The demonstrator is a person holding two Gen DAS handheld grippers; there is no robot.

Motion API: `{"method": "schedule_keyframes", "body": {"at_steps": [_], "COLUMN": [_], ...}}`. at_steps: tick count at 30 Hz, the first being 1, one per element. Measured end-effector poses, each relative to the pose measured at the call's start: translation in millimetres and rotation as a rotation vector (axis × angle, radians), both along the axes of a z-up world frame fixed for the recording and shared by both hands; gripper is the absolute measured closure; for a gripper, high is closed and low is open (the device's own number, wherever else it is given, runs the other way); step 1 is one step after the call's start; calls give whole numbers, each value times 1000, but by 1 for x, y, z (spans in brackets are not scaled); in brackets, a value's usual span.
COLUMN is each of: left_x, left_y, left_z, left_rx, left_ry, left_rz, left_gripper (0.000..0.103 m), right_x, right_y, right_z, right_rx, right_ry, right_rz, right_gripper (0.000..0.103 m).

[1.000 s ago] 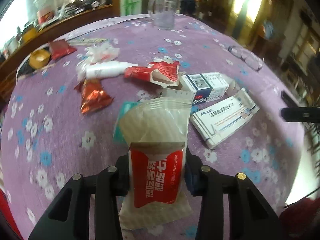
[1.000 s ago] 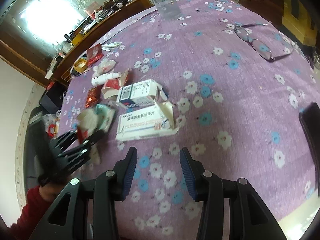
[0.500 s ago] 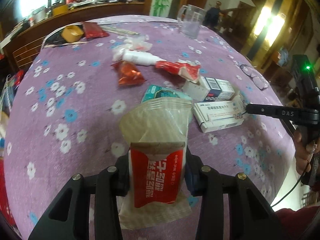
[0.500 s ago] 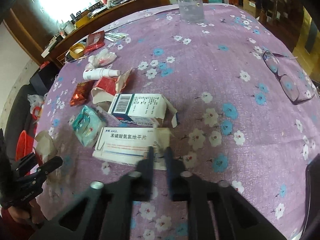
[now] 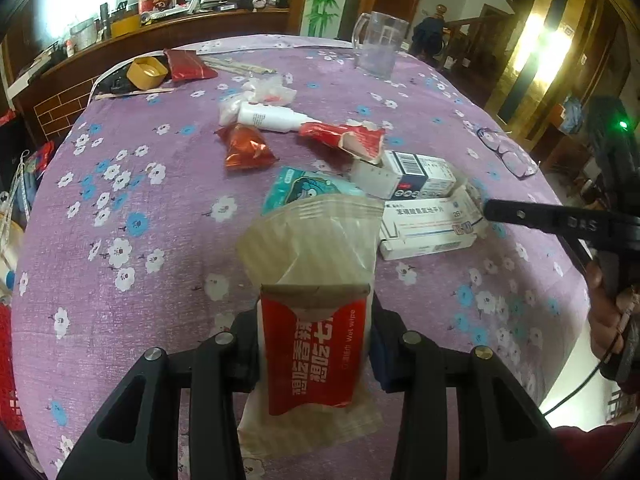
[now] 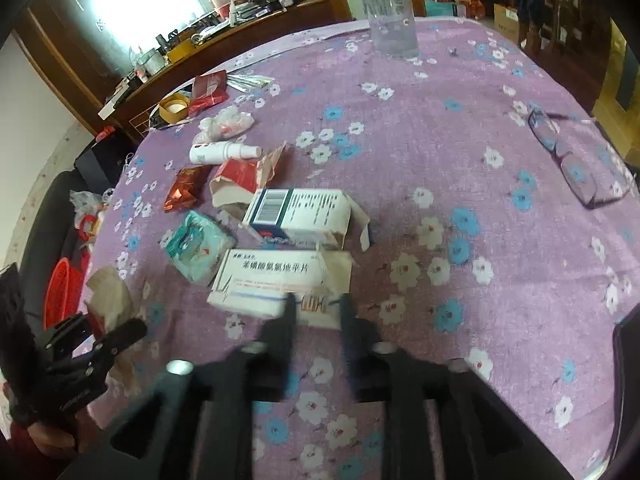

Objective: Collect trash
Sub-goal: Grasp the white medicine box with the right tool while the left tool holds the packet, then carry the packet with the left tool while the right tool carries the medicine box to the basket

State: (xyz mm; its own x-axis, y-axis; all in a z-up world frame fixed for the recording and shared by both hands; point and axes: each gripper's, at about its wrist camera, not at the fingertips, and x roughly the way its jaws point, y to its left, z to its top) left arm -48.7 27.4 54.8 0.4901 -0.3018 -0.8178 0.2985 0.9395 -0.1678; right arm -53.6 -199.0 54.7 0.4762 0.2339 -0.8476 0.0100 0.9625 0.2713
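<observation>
On the purple flowered tablecloth (image 6: 460, 152): litter lay in a loose cluster, and I had one piece in hand already.
Left claw: my left gripper (image 5: 316, 344) was clamped on the wet wipe packet (image 5: 314, 304), pads pressing its red lower part, the crumpled beige top standing free above the table.
Right claw: my right gripper (image 6: 316, 308) had its jaws opening at the near edge of the white medicine box (image 6: 276, 280); the blurred fingertips straddled the box's torn end, pressing on nothing that I could see.
Box's place: flat on the cloth, just beside the barcode box (image 6: 300, 214) and the teal tissue pack (image 6: 196, 246).
Handling, my guess: empty card, light, stiff along its length, easily crushed at the open flap.
Where to hold: across the narrow width, away from the torn end.
</observation>
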Motion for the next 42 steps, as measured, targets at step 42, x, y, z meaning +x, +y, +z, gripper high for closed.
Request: {"method": "schedule_keyframes", "body": {"at_steps": [42], "left_x": [-23], "left_y": [64], "left_z": [29], "left_rx": [1], "left_ry": [-81], "left_rz": [147], "left_gripper": [63], "right_x": [-39], "right_y": [83], "right_z": [51], "right_rx": [63], "right_ry": [-89], "right_rz": [126], "right_gripper": [97]}}
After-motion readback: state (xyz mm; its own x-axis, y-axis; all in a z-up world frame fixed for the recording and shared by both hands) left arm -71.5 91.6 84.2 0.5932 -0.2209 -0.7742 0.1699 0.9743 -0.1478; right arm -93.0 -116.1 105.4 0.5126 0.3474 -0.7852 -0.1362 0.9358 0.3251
